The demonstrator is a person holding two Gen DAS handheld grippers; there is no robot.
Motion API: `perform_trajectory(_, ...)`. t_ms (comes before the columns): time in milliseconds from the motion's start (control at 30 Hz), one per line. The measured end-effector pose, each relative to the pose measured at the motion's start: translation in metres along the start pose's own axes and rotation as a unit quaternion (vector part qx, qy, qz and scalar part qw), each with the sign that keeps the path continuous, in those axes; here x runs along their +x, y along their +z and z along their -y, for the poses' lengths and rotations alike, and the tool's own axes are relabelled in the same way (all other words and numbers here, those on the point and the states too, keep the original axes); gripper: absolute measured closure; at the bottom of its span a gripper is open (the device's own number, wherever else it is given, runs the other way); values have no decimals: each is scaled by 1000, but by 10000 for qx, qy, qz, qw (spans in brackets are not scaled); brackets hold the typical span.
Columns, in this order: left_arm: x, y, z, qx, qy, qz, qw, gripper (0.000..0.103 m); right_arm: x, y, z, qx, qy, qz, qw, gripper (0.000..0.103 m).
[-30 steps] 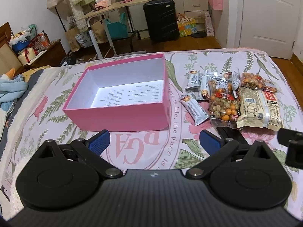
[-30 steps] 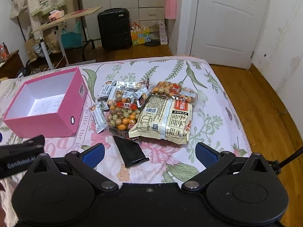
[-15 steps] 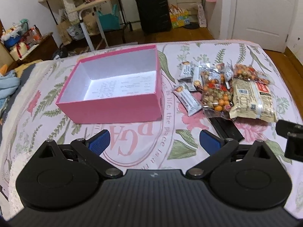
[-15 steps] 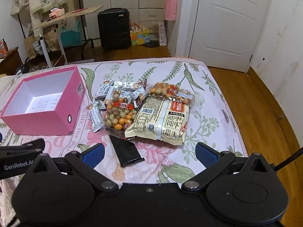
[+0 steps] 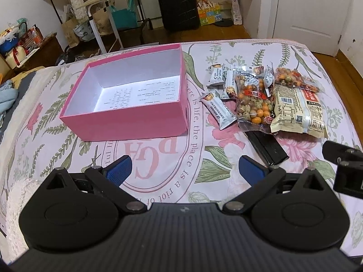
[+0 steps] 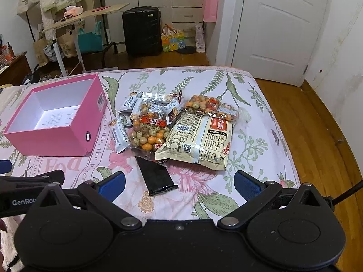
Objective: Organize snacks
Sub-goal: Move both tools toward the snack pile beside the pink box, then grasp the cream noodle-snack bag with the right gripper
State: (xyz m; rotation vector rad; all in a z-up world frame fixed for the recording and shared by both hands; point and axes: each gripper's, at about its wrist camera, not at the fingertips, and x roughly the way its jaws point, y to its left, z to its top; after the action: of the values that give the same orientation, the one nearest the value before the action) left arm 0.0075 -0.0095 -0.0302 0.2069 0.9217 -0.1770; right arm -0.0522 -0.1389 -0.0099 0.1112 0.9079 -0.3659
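An empty pink box (image 5: 127, 122) (image 6: 45, 140) stands open on the flowered bedspread. To its right lies a pile of snacks: a large beige packet (image 5: 297, 111) (image 6: 199, 138), a clear bag of coloured nuts (image 5: 253, 104) (image 6: 147, 131), a second nut bag (image 6: 208, 105), several small silver bars (image 5: 217, 111) (image 6: 119, 133) and a flat black packet (image 5: 267, 147) (image 6: 156, 174). My left gripper (image 5: 185, 170) is open and empty, short of the box. My right gripper (image 6: 180, 183) is open and empty, just short of the black packet.
The bed (image 6: 254, 104) ends at the far side and right, with wooden floor (image 6: 317, 136) beyond. A black suitcase (image 6: 141, 30), a folding table (image 6: 86, 17) and a white door (image 6: 283, 27) stand behind the bed.
Both grippers have drawn back and risen a little, so the box and snacks sit farther off in both views. Nothing on the bed has moved.
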Motion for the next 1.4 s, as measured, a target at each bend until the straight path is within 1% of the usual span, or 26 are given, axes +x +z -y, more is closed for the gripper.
perform_trajectory(167, -4, -3, 2, 62, -44, 113, 9999, 2, -8, 0, 1, -97, 10, 167, 9998, 0)
perform_trajectory(200, -4, -4, 2, 56, -49, 159, 9998, 3, -8, 0, 2, -108, 21, 186, 9998, 0)
perform_trajectory(267, -6, -5, 1, -10, -63, 216, 9997, 3, -11, 0, 3, -138, 59, 233, 9996, 0)
perform_trajectory(400, -7, -5, 0, -49, -127, 209, 9997, 4, -14, -3, 3, -177, 157, 355, 9991, 0)
perform_trajectory(467, -9, -4, -2, -64, -133, 295, 9995, 4, -17, -4, 5, -205, 215, 453, 9985, 0)
perform_trajectory(600, -14, -1, -4, -83, -40, 491, 9987, 4, -19, -2, 6, -283, 242, 587, 9976, 0)
perform_trajectory(867, -11, 4, -5, -142, -2, 523, 9985, 4, -17, -1, 16, -209, 201, 680, 9973, 0)
perform_trajectory(967, -9, 5, -6, -229, -162, 638, 9976, 4, -14, -2, 22, -259, 216, 901, 9954, 0)
perform_trajectory(1067, 2, 12, -8, -303, -482, 694, 9960, 4, 0, 0, 32, -317, 117, 1181, 9924, 0)
perform_trajectory(1133, 13, 22, -6, -242, -472, 791, 9955, 4, 14, 2, 41, -406, 103, 1238, 9914, 0)
perform_trajectory(1200, 30, 33, -3, -165, -588, 769, 9952, 6, 27, 7, 50, -371, 170, 1222, 9917, 0)
perform_trajectory(1267, 47, 44, 7, 122, -759, 723, 9944, 10, 47, 16, 65, -5, 464, 976, 9941, 0)
perform_trajectory(1300, 57, 49, 12, 252, -853, 714, 9935, 11, 55, 18, 72, 194, 621, 855, 9942, 2)
perform_trajectory(1333, 65, 52, 17, 296, -964, 701, 9924, 11, 66, 20, 80, 436, 783, 726, 9933, 7)
perform_trajectory(1367, 74, 55, 22, 349, -1090, 673, 9911, 11, 80, 23, 89, 720, 925, 577, 9914, 10)
perform_trajectory(1400, 84, 57, 31, 445, -1220, 674, 9892, 13, 92, 23, 93, 944, 994, 423, 9897, 14)
